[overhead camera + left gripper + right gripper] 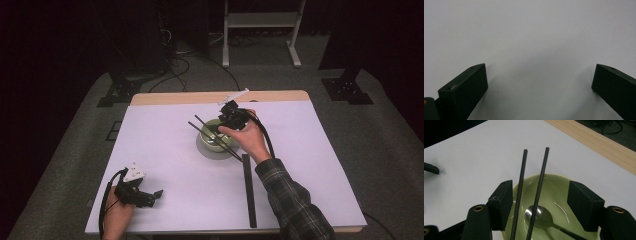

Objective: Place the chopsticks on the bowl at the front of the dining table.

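No readable text, label, brand, number or sign anywhere. Checked the pale green glazed ceramic bowl (554, 192): plain inside and on the rim, no print. The two thin dark chopsticks (531, 195) lying across that bowl are unmarked, and so is the shiny metal spoon (537, 213) inside it. The white sheet covering the table (165, 150) around the bowl is blank. The long flat black bar (248, 190) just beside the bowl carries no lettering.
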`<action>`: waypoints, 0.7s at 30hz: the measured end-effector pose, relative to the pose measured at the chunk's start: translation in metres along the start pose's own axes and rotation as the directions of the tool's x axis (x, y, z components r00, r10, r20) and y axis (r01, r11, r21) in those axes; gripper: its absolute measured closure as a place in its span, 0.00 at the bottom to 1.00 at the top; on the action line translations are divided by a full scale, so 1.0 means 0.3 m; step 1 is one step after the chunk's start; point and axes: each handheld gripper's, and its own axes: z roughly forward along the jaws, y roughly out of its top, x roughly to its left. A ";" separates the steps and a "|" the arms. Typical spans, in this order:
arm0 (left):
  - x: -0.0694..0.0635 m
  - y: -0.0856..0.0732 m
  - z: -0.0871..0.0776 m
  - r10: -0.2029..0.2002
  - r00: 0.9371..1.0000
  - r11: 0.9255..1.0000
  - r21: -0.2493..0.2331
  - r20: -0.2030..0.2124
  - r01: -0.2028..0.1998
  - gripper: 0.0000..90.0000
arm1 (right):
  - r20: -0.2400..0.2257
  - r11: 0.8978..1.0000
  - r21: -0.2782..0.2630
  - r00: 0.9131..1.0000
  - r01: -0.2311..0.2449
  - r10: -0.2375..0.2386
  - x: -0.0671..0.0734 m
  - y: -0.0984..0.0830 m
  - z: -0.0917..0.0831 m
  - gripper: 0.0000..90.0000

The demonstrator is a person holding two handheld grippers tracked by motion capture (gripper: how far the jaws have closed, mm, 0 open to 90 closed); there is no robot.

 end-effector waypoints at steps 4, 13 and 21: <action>0.000 0.000 0.000 0.000 1.000 1.000 0.000 0.000 0.000 0.00 | -0.004 1.000 0.018 1.000 0.003 -0.003 0.011 0.031 0.050 0.39; 0.000 0.000 0.001 -0.002 1.000 1.000 -0.004 0.000 0.002 0.00 | 0.004 0.999 0.045 1.000 0.024 -0.025 0.032 0.103 0.137 0.38; 0.000 0.000 0.001 0.000 1.000 1.000 -0.003 -0.001 0.000 0.00 | 0.025 0.997 0.076 0.999 0.030 -0.032 0.032 0.132 0.209 0.38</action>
